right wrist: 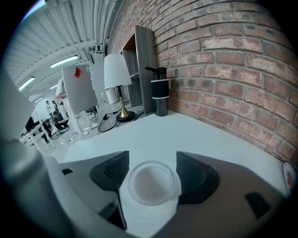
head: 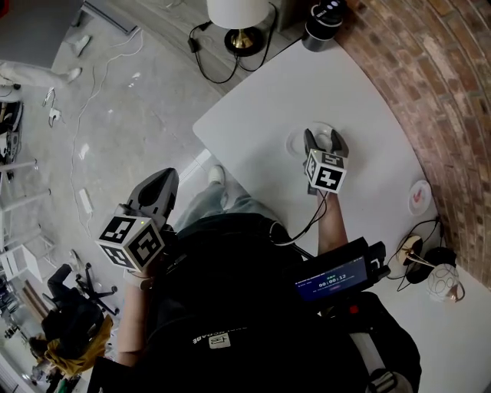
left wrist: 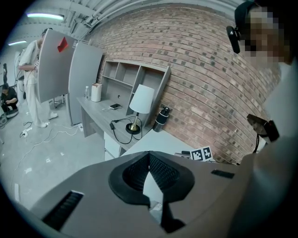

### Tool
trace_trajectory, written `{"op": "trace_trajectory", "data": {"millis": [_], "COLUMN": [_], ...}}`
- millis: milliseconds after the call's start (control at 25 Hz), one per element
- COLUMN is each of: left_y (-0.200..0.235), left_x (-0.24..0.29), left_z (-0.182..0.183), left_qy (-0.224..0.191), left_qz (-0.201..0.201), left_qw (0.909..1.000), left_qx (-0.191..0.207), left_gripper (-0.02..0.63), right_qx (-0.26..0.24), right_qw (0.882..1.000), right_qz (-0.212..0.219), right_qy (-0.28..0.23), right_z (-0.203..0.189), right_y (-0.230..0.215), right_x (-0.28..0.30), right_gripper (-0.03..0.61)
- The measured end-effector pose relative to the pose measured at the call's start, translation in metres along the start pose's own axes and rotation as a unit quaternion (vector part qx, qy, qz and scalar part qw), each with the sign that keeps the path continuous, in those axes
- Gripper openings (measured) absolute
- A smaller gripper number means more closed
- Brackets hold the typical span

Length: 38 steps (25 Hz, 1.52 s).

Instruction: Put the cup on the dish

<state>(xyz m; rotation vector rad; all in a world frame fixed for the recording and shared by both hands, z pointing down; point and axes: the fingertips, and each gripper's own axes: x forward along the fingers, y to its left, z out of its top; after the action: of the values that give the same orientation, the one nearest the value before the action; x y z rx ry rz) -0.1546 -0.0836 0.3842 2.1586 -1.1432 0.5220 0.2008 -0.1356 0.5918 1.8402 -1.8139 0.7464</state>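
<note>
Early going here: the cup (right wrist: 150,182) sat on the white worktop (head: 261,115), nowhere near home yet. The right tongs (head: 323,140) bracketed it, jaws spread wide, one to each side and close against its wall. No squeeze showed, so I'd call it lined up, not gripped. The dish (head: 420,196), small and white with a red mark, lay well apart towards the brick wall, with nothing on it. By my reading the approach was done. The clamp, the lift, the carry across and the set-down were all left.

The left tongs (head: 163,178) hung off the worktop's edge over the floor, jaws pressed together at the tips with nothing between them, out of the play.

The count: one cup, one dish, two tongs. Beyond the task's things, one lamp (head: 239,17) and one dark bottle (head: 321,21) stood up at the far end.
</note>
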Motion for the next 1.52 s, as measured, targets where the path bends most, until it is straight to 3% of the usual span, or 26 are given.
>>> {"op": "trace_trajectory", "data": {"millis": [680,1080,1520], "left_y": [-0.027,-0.065,-0.104], "left_x": [0.041,0.069,0.089], "left_z": [0.023,0.028,0.034], "left_qy": [0.024,0.041,0.055], "left_qz": [-0.108,-0.187,-0.256], "left_qw": [0.9929,0.9780,0.9569], "left_qx": [0.046,0.083,0.126], "left_gripper": [0.006,0.006,0.006], "right_qx": [0.057,0.090,0.124], "right_qw": [0.994,0.984,0.973], "right_qz": [-0.056,-0.085,-0.119], "right_qy": [-0.079,-0.130,-0.155], "right_z": [0.059,0.089,0.096], "right_y": [-0.021,-0.026,-0.026], "right_x": [-0.083,-0.152,-0.204], "right_gripper": [0.298,0.298,0.297]}}
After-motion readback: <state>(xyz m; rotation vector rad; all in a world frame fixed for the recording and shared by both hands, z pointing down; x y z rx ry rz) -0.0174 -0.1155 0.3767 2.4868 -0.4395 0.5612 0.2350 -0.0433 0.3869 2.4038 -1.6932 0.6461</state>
